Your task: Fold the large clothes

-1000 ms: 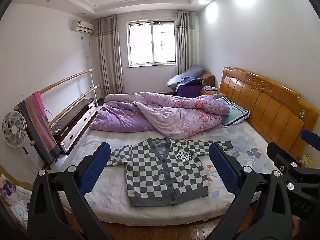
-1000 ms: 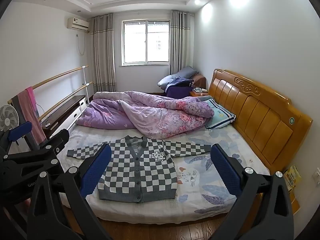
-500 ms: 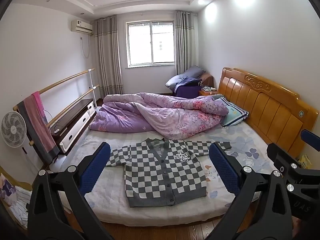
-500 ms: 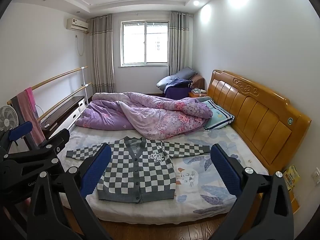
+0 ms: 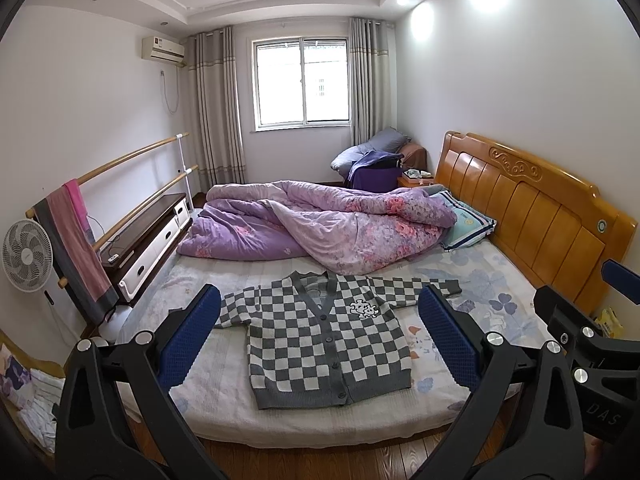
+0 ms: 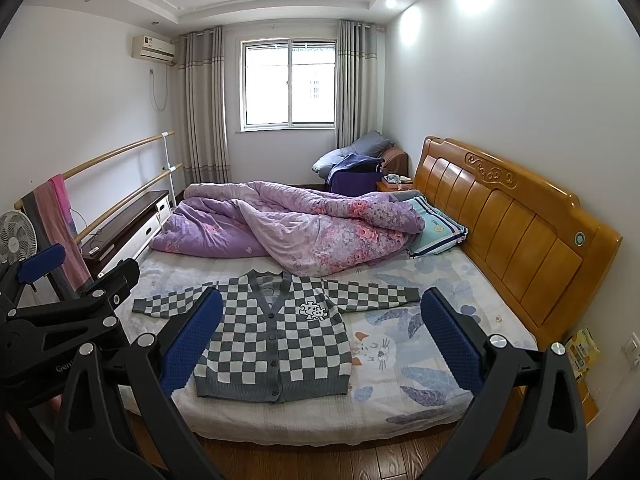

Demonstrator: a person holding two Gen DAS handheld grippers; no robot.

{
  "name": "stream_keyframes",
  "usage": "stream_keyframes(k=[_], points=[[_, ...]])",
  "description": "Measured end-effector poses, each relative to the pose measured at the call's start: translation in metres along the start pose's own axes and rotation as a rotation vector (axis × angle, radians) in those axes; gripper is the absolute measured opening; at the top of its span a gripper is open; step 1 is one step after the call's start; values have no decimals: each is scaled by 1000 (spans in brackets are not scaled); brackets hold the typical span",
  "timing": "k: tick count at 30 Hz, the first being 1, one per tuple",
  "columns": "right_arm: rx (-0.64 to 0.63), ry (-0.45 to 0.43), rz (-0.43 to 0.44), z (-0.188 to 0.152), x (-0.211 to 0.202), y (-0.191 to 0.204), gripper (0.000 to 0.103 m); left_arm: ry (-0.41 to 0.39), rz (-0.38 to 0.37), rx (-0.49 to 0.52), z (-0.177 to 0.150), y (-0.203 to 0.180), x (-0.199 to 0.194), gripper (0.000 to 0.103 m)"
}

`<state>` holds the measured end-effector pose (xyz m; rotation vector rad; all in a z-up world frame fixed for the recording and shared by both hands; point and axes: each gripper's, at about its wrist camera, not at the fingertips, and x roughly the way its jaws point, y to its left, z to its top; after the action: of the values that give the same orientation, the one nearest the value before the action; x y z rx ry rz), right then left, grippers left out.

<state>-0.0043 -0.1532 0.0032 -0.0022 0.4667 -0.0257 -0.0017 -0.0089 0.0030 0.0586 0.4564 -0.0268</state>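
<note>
Jaws on both the left gripper [image 5: 320, 322] and right gripper [image 6: 322, 318] gape wide, empty, well above the bed [image 5: 224, 412], where the cardigan [image 5: 320, 340] lies flat at 6 o'clock, sleeves spread, ready for folding.

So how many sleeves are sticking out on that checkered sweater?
2. The left sleeve lies flat toward the fan side; the right sleeve stretches toward the headboard.
</note>
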Motion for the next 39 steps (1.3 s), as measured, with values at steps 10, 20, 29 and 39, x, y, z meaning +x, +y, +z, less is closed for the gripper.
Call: stream_keyframes(k=[10,20,29,39], points=[[6,1,4,-1,0,-1,96,4,-1,-1,-3,-1,0,98],[6,8,9,0,3,-1,96,8,0,-2,-5,2,1,98],[10,8,13,-2,6,-1,96,8,4,-2,-9,5,2,98],[12,9,19,-4,8,-3,96,8,4,-5,-11,8,1,98]])
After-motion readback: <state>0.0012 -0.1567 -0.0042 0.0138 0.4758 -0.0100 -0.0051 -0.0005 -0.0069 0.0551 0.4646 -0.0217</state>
